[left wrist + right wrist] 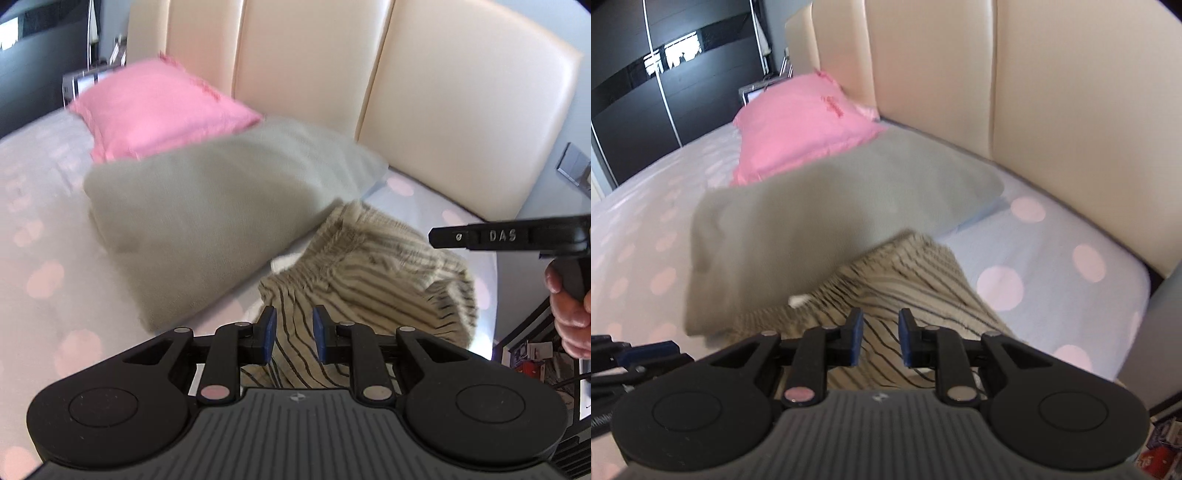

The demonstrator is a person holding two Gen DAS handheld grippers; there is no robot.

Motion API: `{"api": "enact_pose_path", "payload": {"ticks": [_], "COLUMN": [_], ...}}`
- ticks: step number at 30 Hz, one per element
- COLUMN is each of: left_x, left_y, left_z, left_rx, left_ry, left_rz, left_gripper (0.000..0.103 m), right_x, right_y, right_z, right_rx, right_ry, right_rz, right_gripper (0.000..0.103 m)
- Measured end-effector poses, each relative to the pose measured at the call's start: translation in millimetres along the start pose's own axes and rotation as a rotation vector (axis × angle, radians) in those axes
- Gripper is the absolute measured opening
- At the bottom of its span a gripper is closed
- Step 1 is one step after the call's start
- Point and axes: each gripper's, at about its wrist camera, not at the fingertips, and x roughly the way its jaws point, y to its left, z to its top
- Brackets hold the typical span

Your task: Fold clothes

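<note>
Both your left gripper (294,334) and right gripper (881,336) hover with fingers apart over the striped garment (369,280); closing now risks pinching only 1 layer.

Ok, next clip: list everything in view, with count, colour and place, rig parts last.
Striped ribbed-waist garment: one, cream with dark stripes, bunched on the bed just ahead of both grippers.
Grey-green pillow: one, on the bed beyond the garment.
Pink pillow: one, behind the grey-green one, near the headboard.
Polka-dot bedsheet: one, pale with pink dots, under everything.
Padded headboard: one, cream panels, along the bed's far side.
Dark wardrobe: one, black glossy, far left.
Left gripper: black with blue pads, open over the garment.
Right gripper: the same, open over the garment.
Person's hand: one, on the right gripper's handle.
</note>
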Motion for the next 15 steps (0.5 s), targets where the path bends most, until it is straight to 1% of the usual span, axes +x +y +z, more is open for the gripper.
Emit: {"api": "enact_pose_path", "payload": {"ticks": [4,9,12,15], "left_x": [-47,-94,-115,-126], "left_y": [-2,-8,-10,-14], "left_z": [7,8,5,1], "left_rx": [0.007,0.021,0.022,0.022], "left_ry": [-0.087,-0.168,-0.192,-0.194], "left_rz": [0.004,-0.01,-0.051,-0.053], "left_gripper": [0.028,0.03,0.04,0.044], "right_x": [-53,-109,-138,-151], "right_y": [25,51,65,74], "right_z": [10,-8,-22,-49], "right_rx": [0.027,0.062,0.076,0.07], "right_ry": [-0.029,-0.07,-0.102,-0.121], "right_rz": [-0.022,-0.039,-0.055,-0.066], "right_gripper": [0.034,0.04,0.043,0.044]}}
